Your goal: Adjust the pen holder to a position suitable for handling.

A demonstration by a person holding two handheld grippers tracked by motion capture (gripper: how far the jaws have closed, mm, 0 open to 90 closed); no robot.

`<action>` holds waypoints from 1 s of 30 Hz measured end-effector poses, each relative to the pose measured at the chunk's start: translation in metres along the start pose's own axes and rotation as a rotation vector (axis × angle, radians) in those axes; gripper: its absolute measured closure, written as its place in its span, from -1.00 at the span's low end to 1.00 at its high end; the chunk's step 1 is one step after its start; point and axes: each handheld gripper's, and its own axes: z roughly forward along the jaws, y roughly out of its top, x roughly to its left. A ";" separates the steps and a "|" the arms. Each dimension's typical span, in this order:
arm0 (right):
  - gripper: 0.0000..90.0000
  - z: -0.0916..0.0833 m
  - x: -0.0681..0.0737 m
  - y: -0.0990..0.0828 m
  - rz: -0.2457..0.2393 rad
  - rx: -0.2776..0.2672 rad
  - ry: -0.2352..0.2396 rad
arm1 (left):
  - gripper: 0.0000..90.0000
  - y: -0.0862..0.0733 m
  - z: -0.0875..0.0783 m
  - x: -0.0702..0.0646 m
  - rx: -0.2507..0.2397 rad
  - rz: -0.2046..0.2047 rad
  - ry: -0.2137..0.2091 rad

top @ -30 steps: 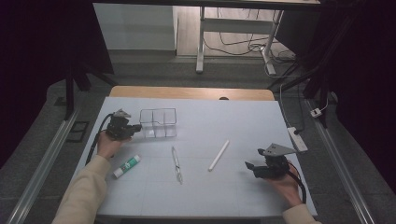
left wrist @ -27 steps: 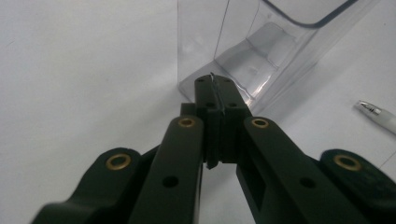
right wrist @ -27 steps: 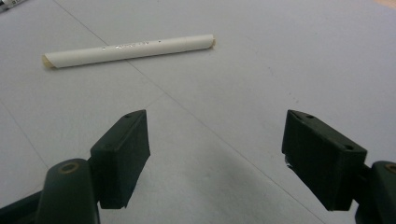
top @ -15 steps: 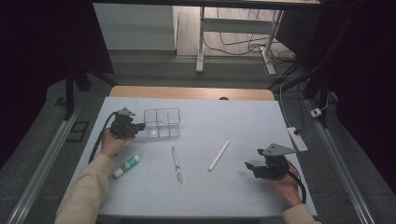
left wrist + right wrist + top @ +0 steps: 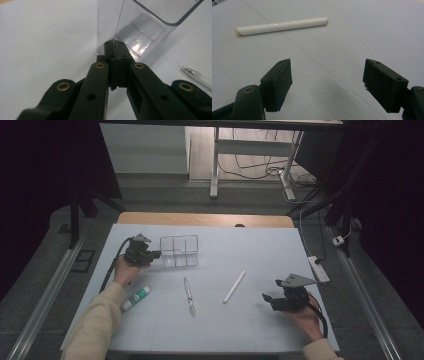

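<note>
High view shows the left gripper at the left wall of the clear box, its fingers pressed together on that thin wall, as the left gripper view confirms. Near the box, toward the person, lie a glue stick, a pen and a white tube on the counter. Right of the tube, the right gripper rests well apart from the box, fingers wide apart and empty.
</note>
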 end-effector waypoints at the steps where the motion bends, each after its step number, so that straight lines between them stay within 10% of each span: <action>1: -0.50 0.000 0.000 0.000 0.000 0.000 0.001 | 0.97 0.001 0.001 -0.001 0.001 0.000 -0.001; 30: -0.50 -0.002 0.000 0.002 0.005 -0.012 0.009 | 0.97 0.029 0.023 -0.009 0.064 0.043 0.002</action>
